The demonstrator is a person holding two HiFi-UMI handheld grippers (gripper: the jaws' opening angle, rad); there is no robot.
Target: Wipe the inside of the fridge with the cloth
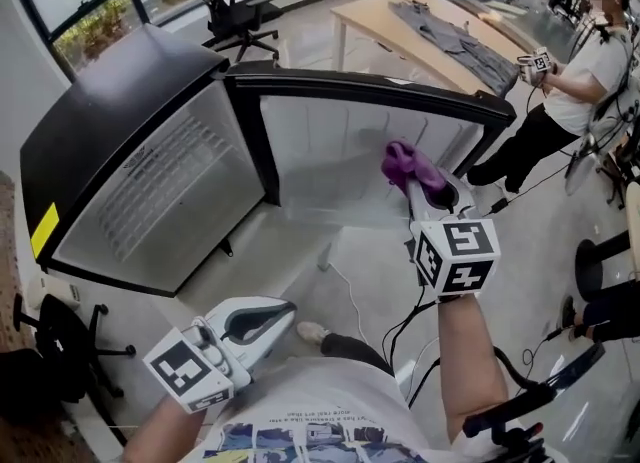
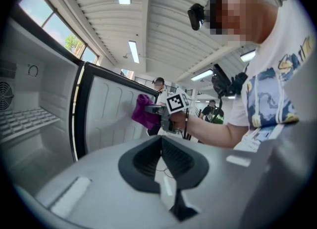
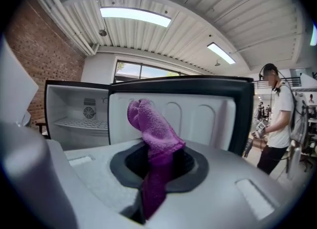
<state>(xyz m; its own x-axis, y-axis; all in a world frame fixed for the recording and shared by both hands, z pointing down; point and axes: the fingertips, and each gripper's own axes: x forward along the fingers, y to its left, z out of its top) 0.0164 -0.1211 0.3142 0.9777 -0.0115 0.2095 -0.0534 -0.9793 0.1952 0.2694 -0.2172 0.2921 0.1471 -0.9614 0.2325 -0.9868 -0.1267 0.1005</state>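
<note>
A small black fridge [image 1: 110,101] stands open, its white inside [image 1: 150,191] and wire shelf [image 2: 25,120] bare. Its door [image 1: 360,141] swings out to the right, inner panel facing me. My right gripper [image 1: 425,189] is shut on a purple cloth [image 1: 408,164], held just in front of the door's inner panel. In the right gripper view the cloth [image 3: 153,129] sticks up from between the jaws, with the door [image 3: 203,114] behind it. My left gripper [image 1: 268,318] hangs low by my body, shut and holding nothing; its pads [image 2: 148,156] meet.
A black office chair [image 1: 235,11] and a wooden table [image 1: 400,36] with a grey garment stand beyond the fridge. Another person [image 1: 570,86] with grippers stands at the right. A dark chair [image 1: 50,351] is at lower left. A white cable [image 1: 352,296] runs across the floor.
</note>
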